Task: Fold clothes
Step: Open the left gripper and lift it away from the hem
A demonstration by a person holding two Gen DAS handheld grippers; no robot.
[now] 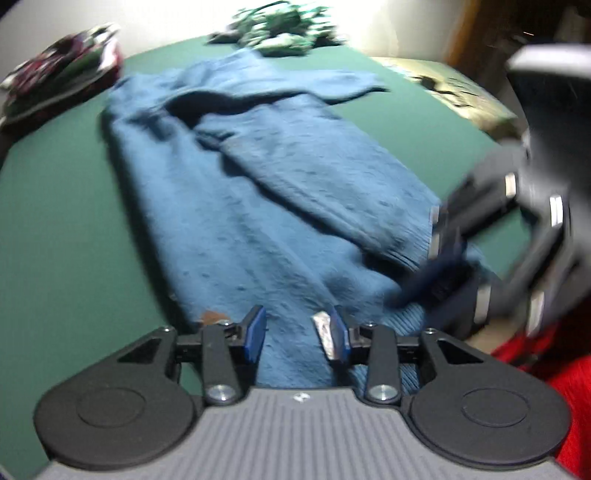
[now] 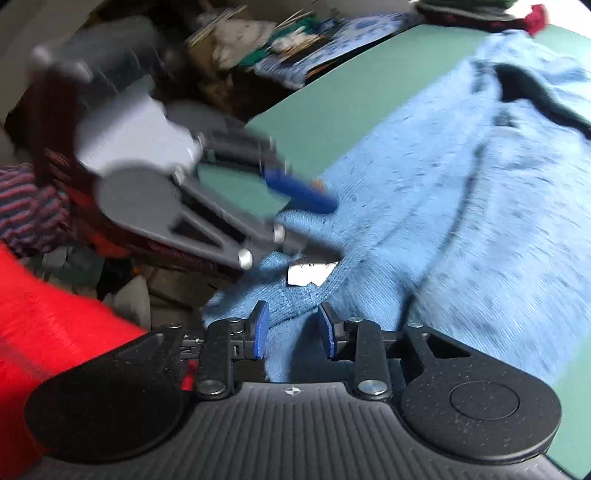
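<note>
A blue knitted sweater (image 1: 258, 192) lies spread on the green table (image 1: 66, 206), one sleeve folded across its body. My left gripper (image 1: 297, 334) is open over the sweater's near hem, cloth between its blue pads. My right gripper (image 2: 293, 332) is open over the hem at the near right corner, cloth between its jaws. The right gripper also shows blurred in the left wrist view (image 1: 436, 266), low over the hem. The left gripper shows blurred in the right wrist view (image 2: 306, 218), at the sweater's edge (image 2: 461, 206). A white label (image 2: 308, 275) shows at the hem.
A green patterned garment (image 1: 280, 29) lies heaped at the far table edge. A stack of folded dark red and green clothes (image 1: 59, 74) sits far left. A red sleeve (image 2: 48, 325) is near. Clutter (image 2: 240, 29) lies beyond the table.
</note>
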